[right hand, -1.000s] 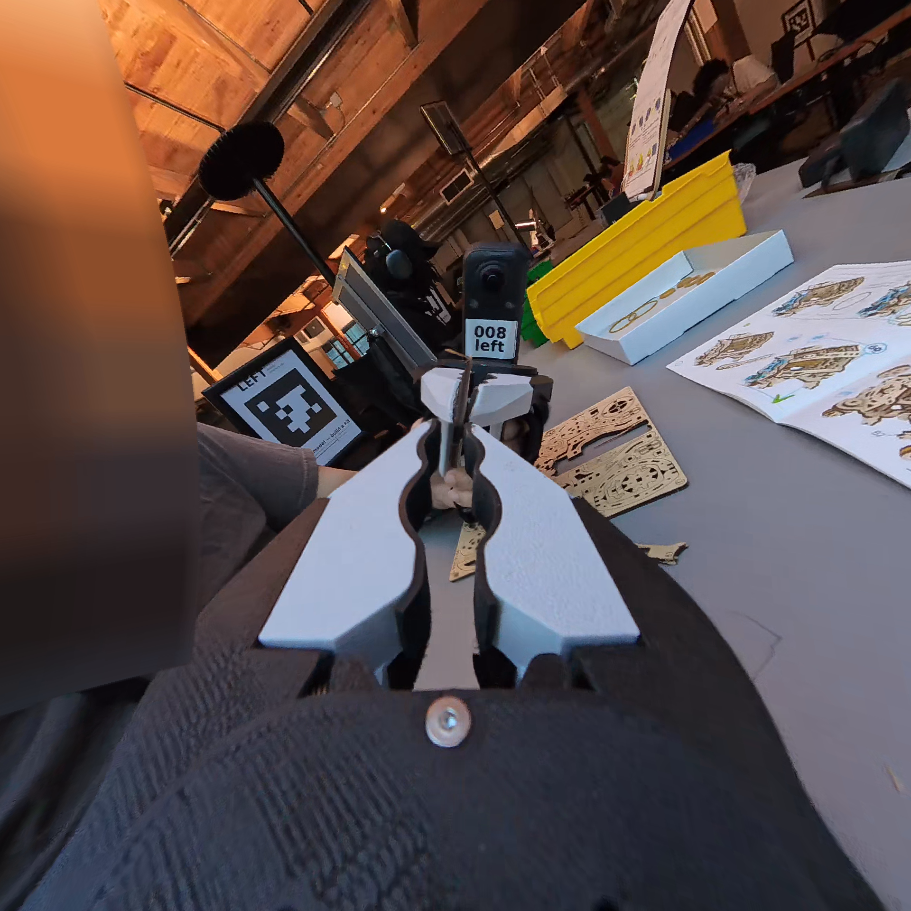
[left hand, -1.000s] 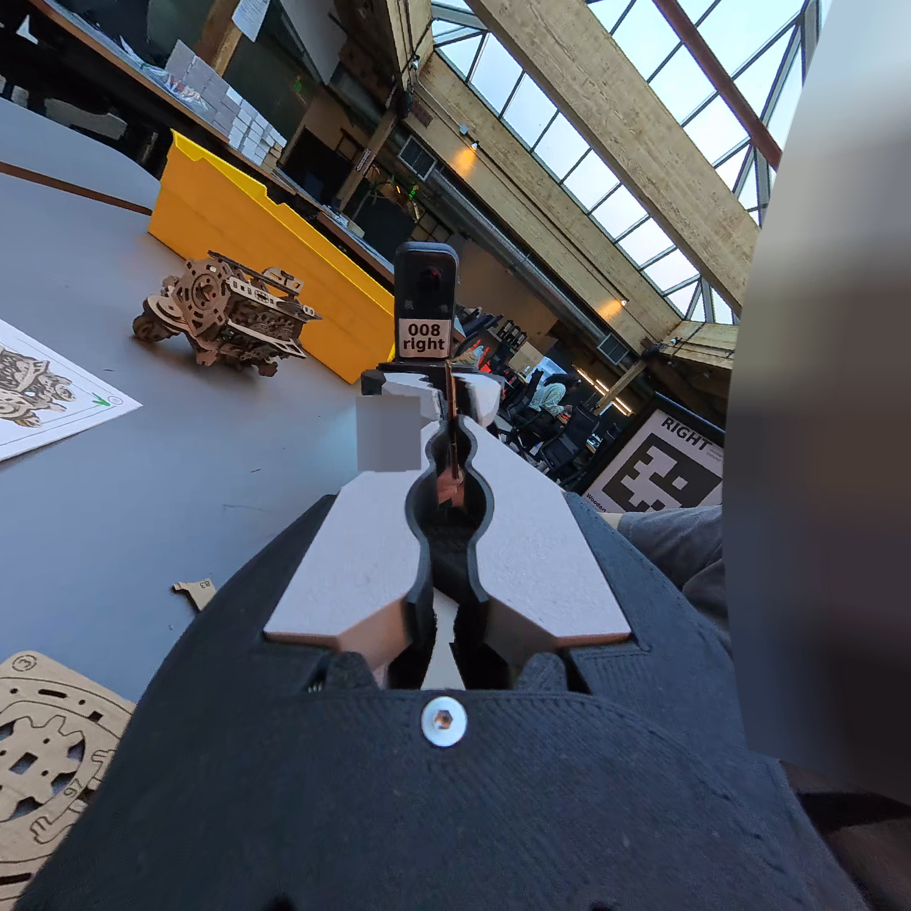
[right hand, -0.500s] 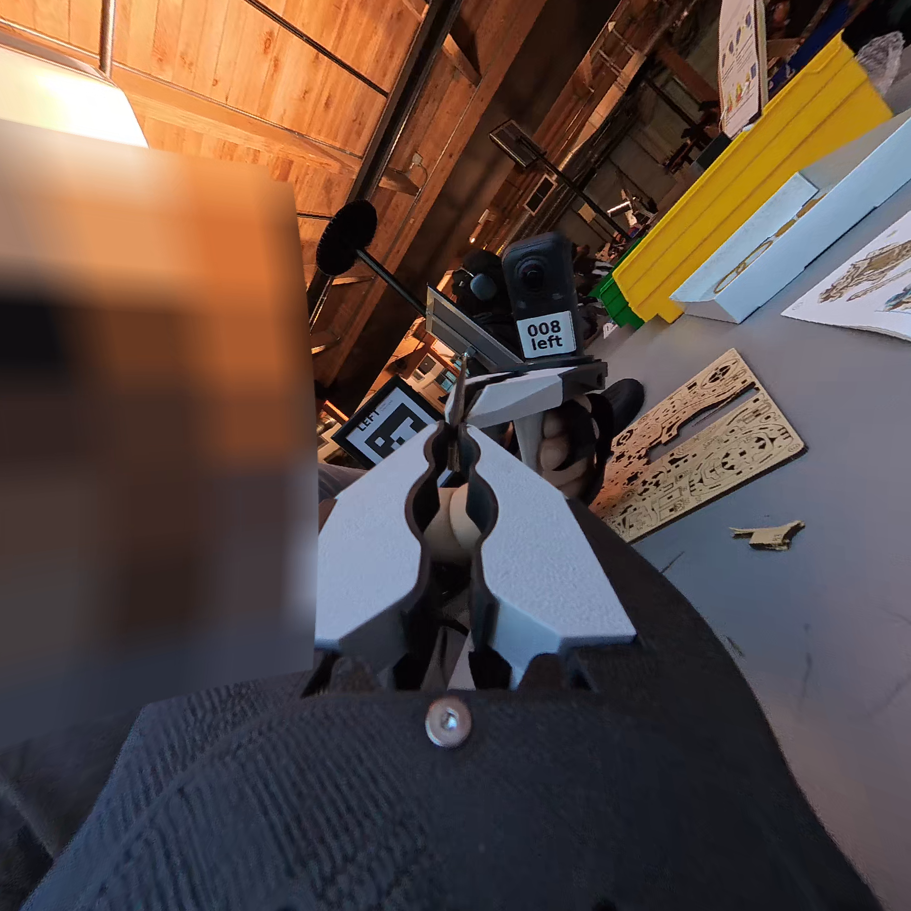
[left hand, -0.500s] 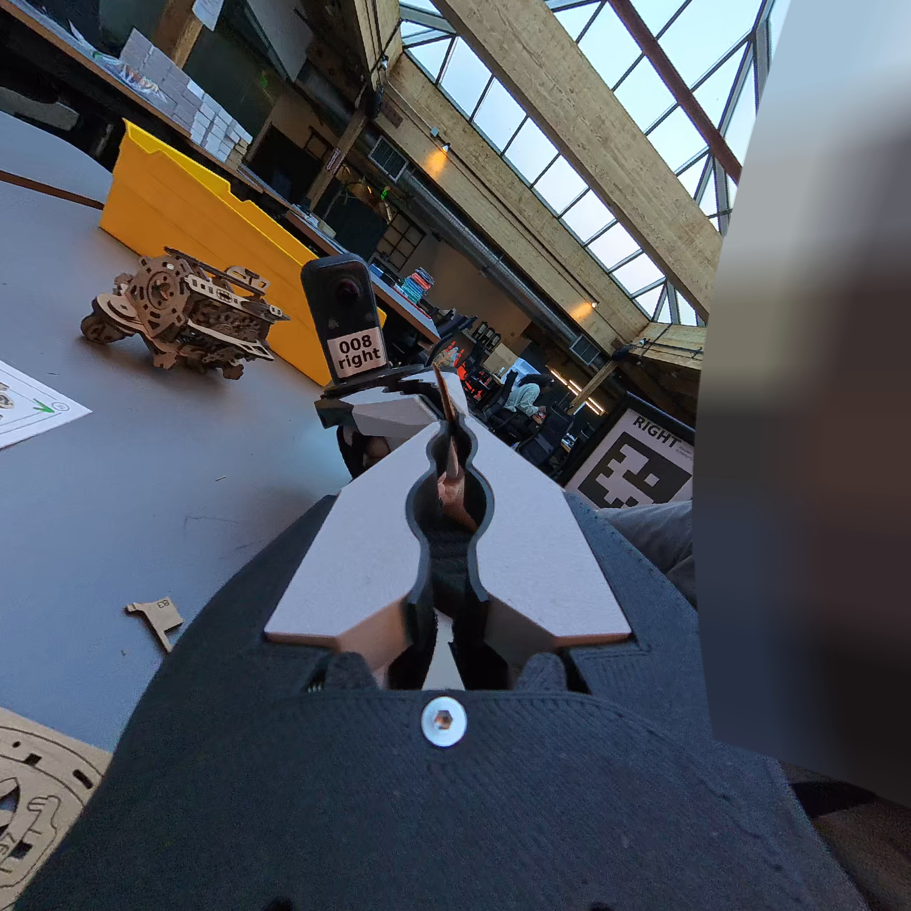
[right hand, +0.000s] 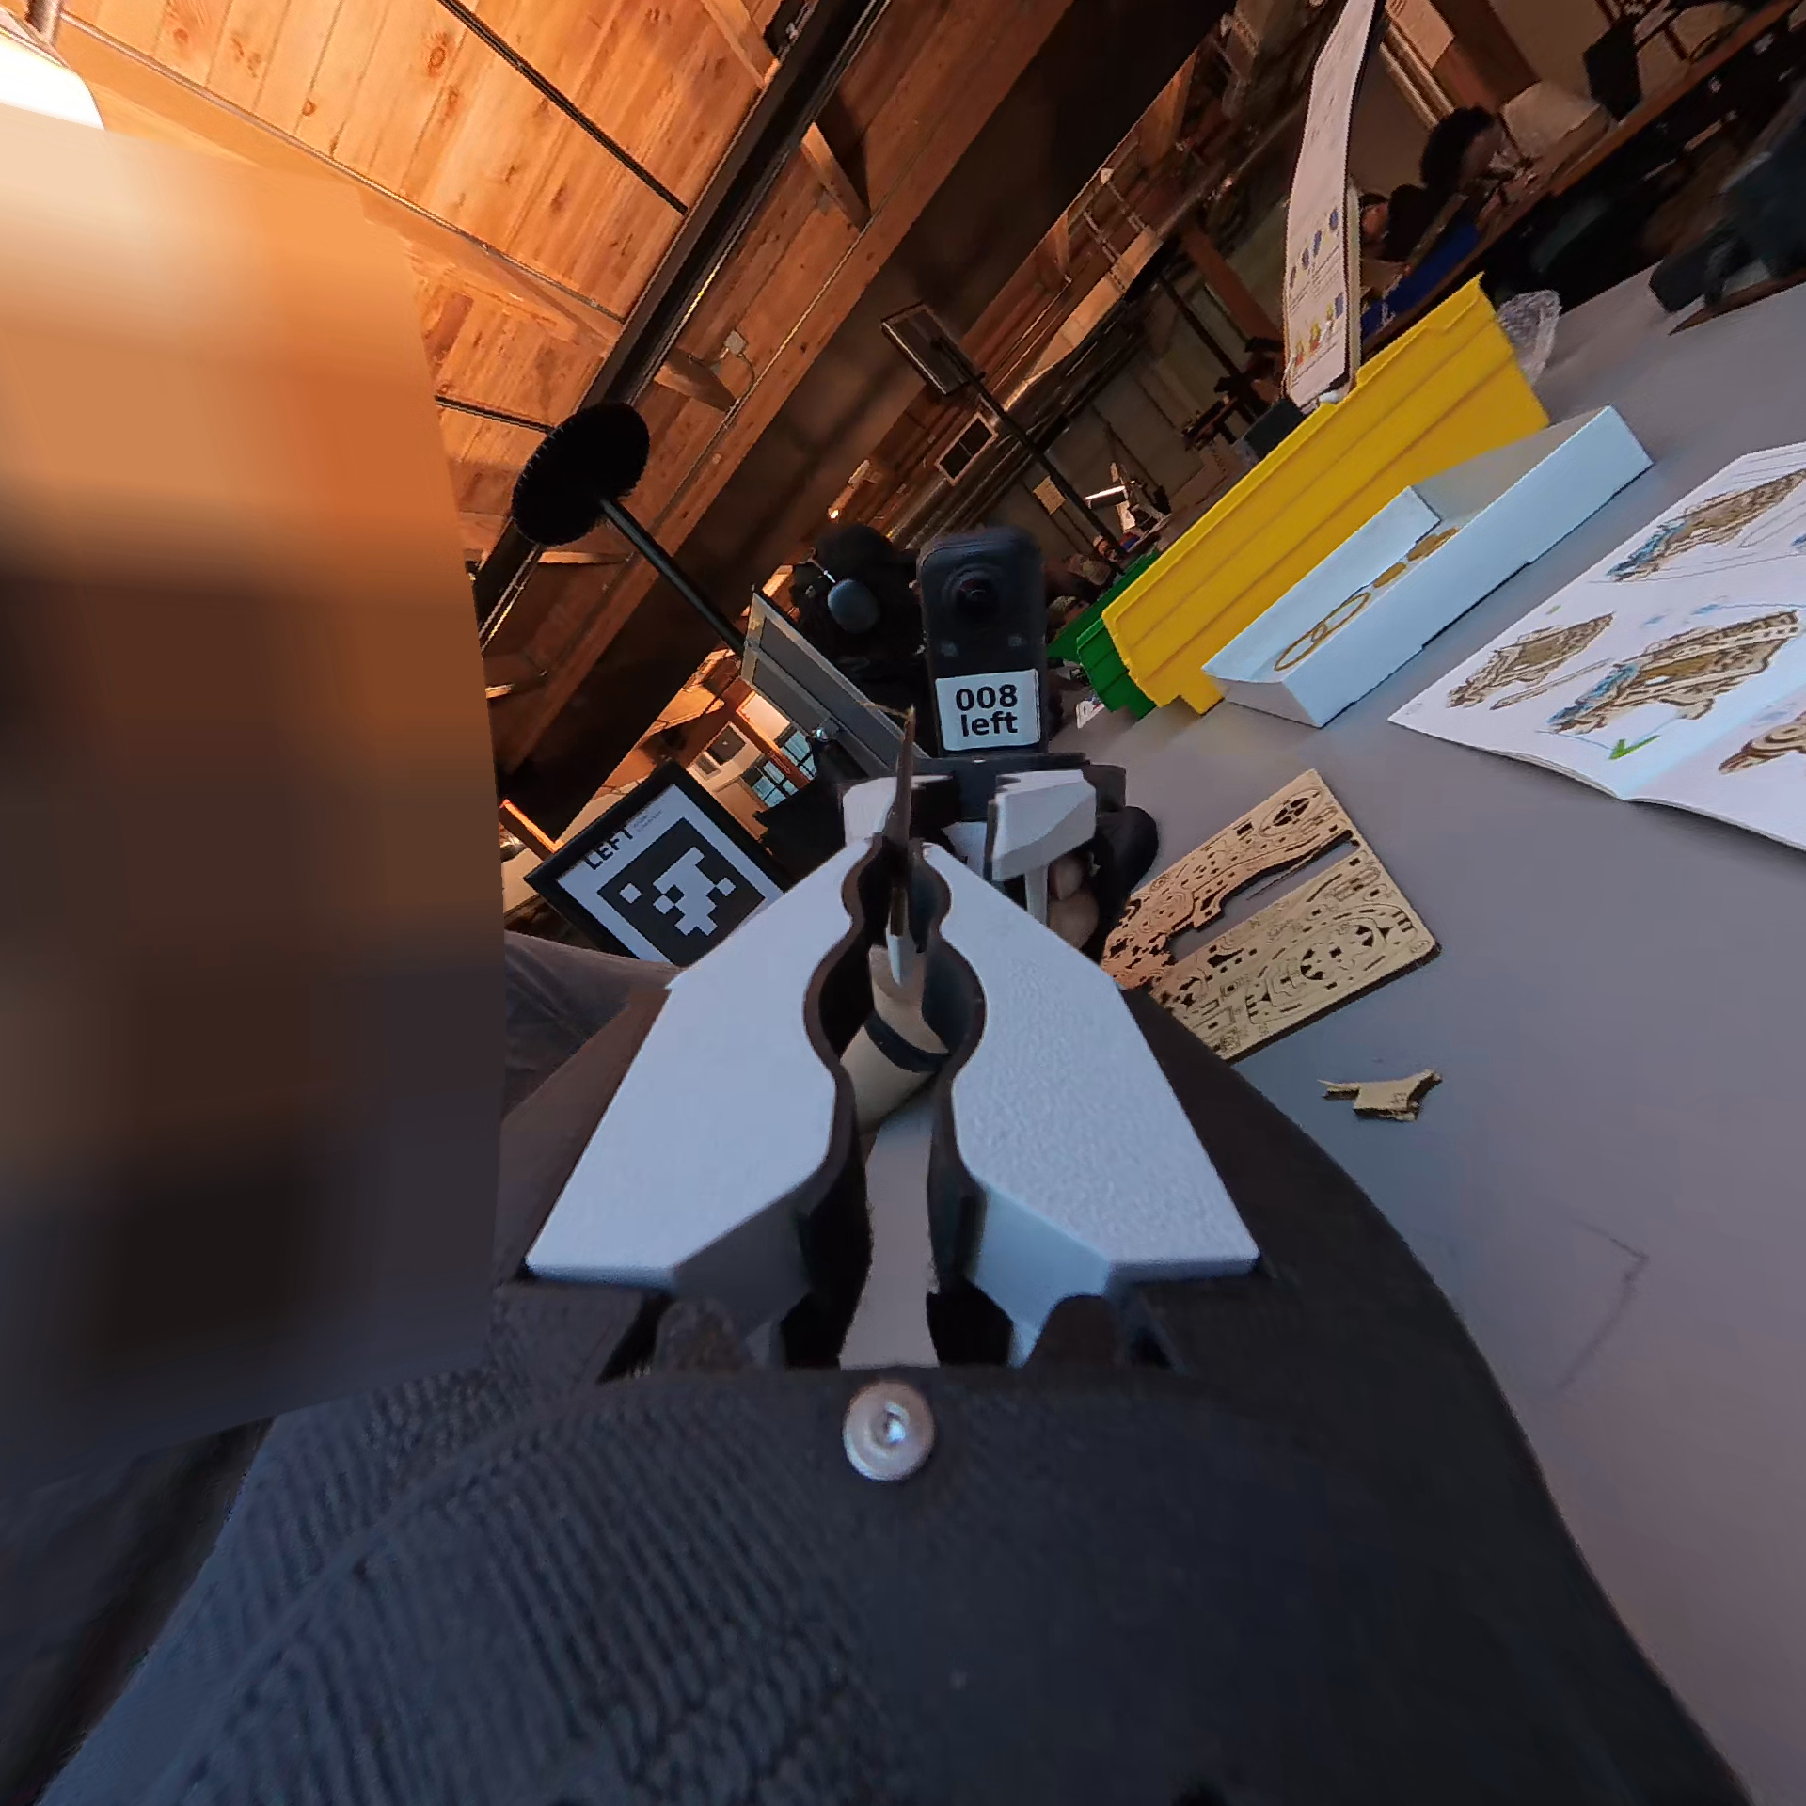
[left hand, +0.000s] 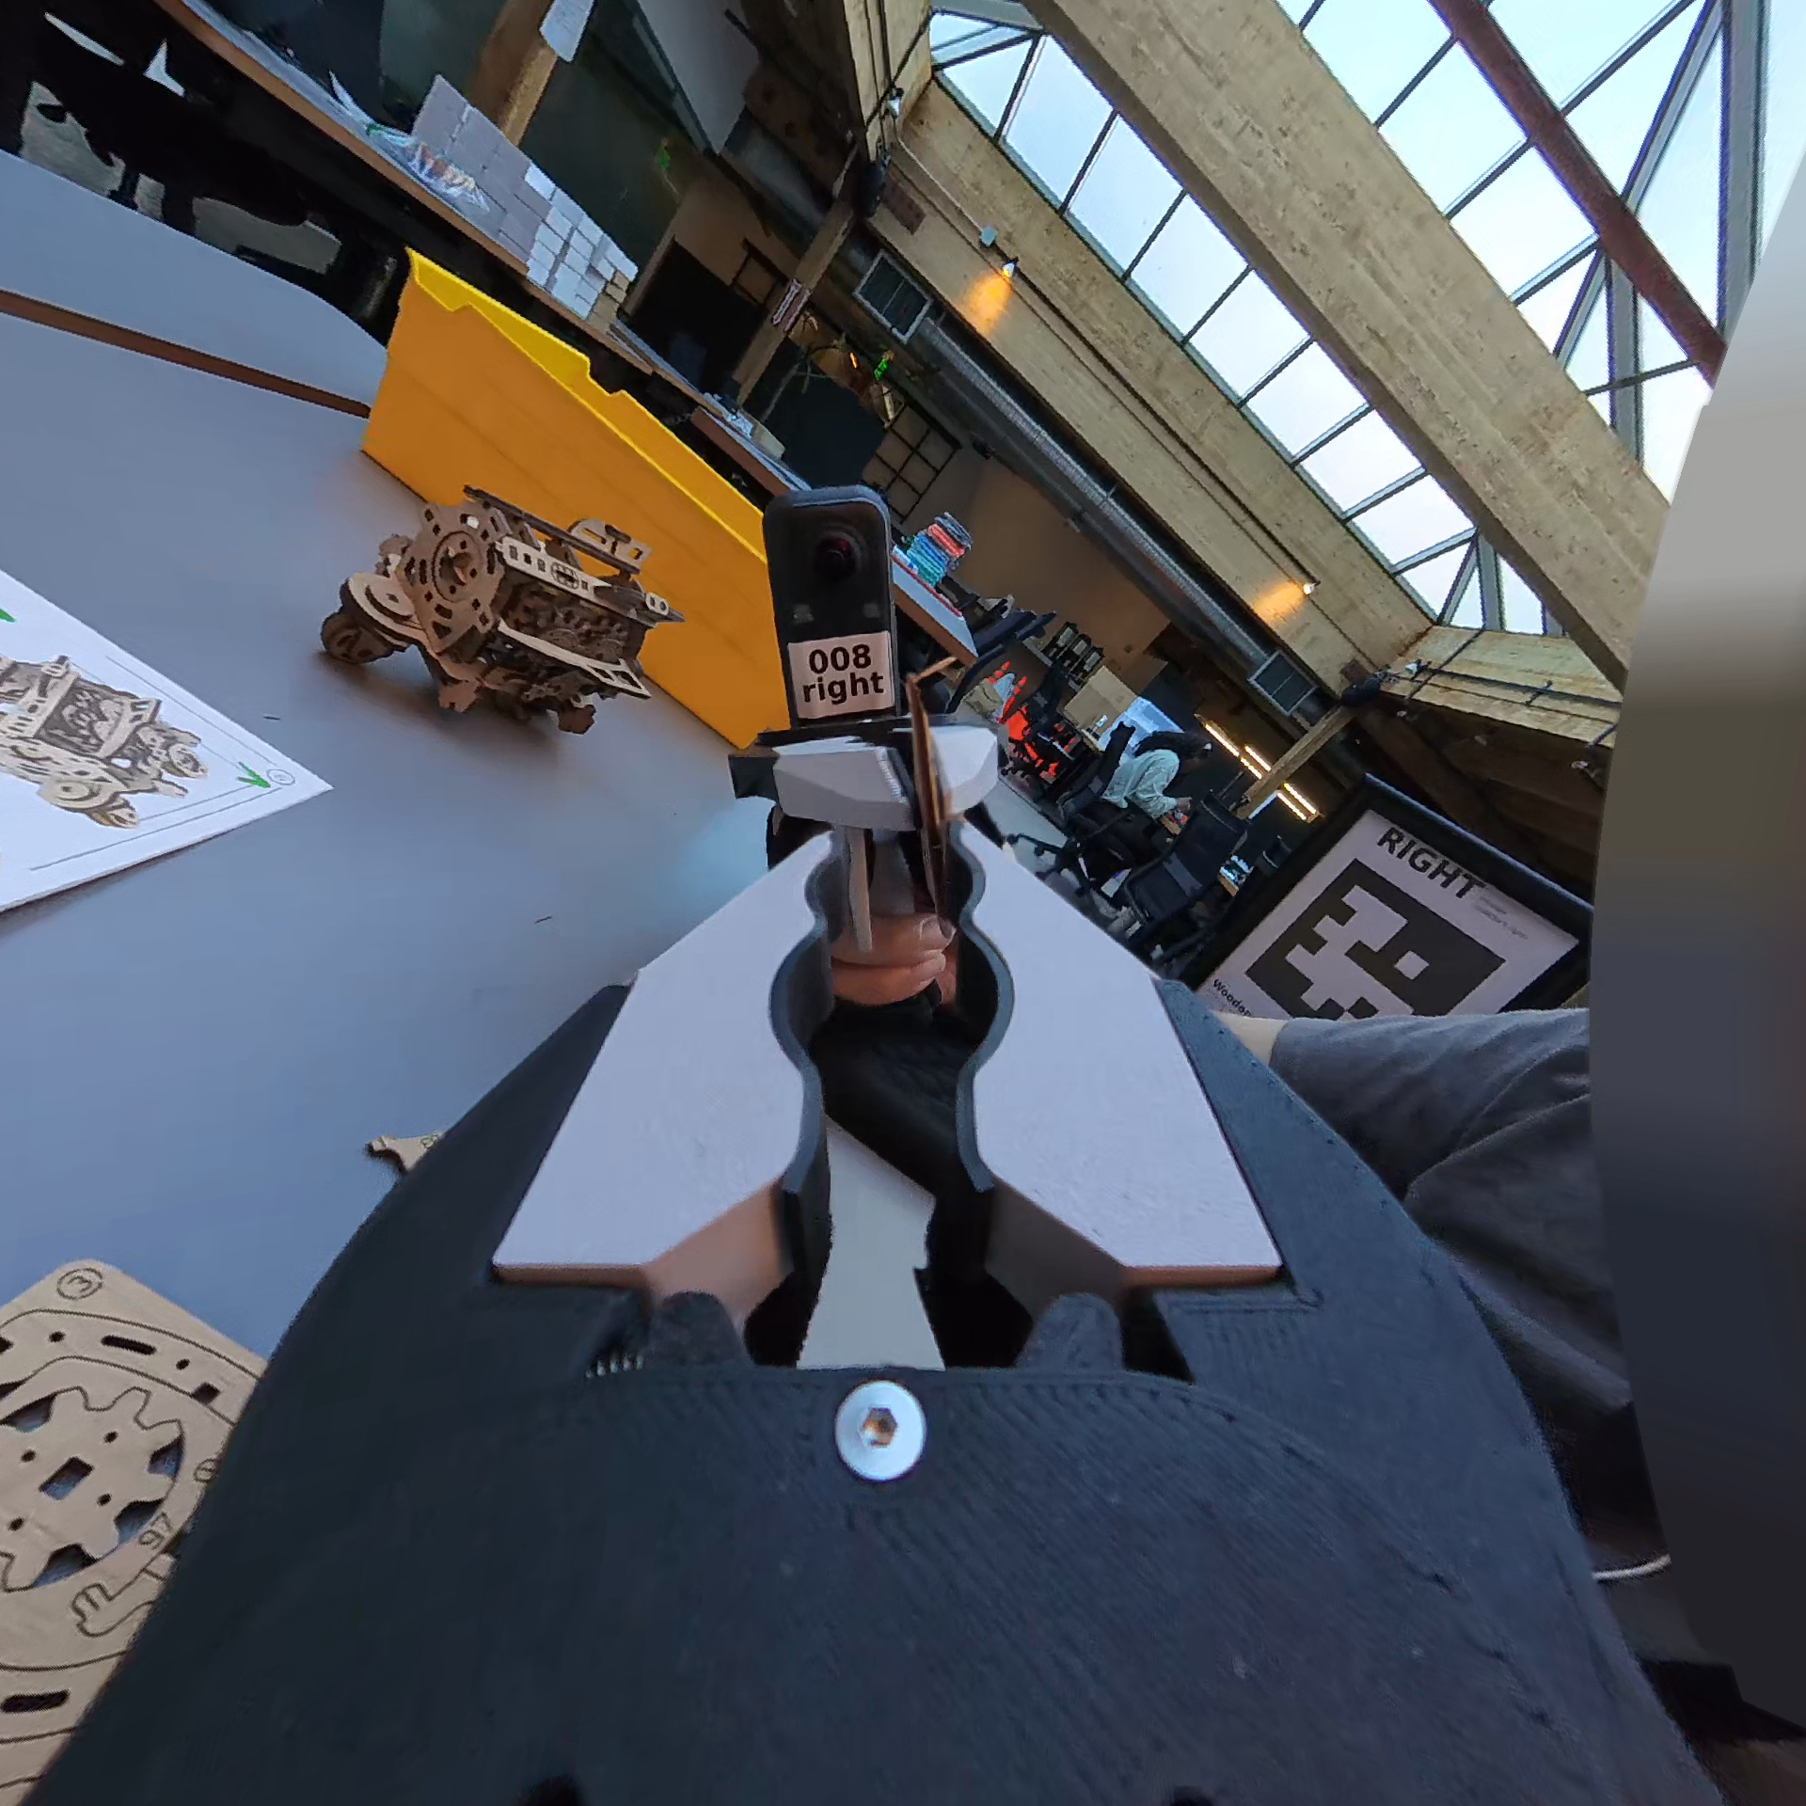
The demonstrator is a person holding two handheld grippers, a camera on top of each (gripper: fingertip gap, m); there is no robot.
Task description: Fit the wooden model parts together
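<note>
When you look from the left side, the left gripper (left hand: 897, 850) is a little open and grips nothing. A thin wooden part (left hand: 924, 752) stands on its edge in the gap between its tips, up above the table (left hand: 391, 977). The right gripper (left hand: 901, 782) faces this way and pinches that part from the far side. The part sits close to one left finger, but I cannot tell if it touches. Far off on the table sits the half-built model (left hand: 498, 616), by a yellow bin (left hand: 547, 459). A sheet (left hand: 78, 1446) of cut parts lies near the bottom corner.

When you look from the right side, the right gripper is shut tight on the part, which shows only as a thin dark line. The left gripper's fingers stand apart just behind it. Another sheet (right hand: 1270, 919), a scrap (right hand: 1378, 1095), a white box (right hand: 1417, 586) and a booklet (right hand: 1661, 684) lie on the table.

I think the job is at the start of a join, with no second part in the left gripper yet. To do it well, keep the right grip firm and the part straight up. Close the left fingers slowly and flat on the wood, not on a corner. Thin wood can snap, so push softly and straight. If the part tips, stop and line it up again.
</note>
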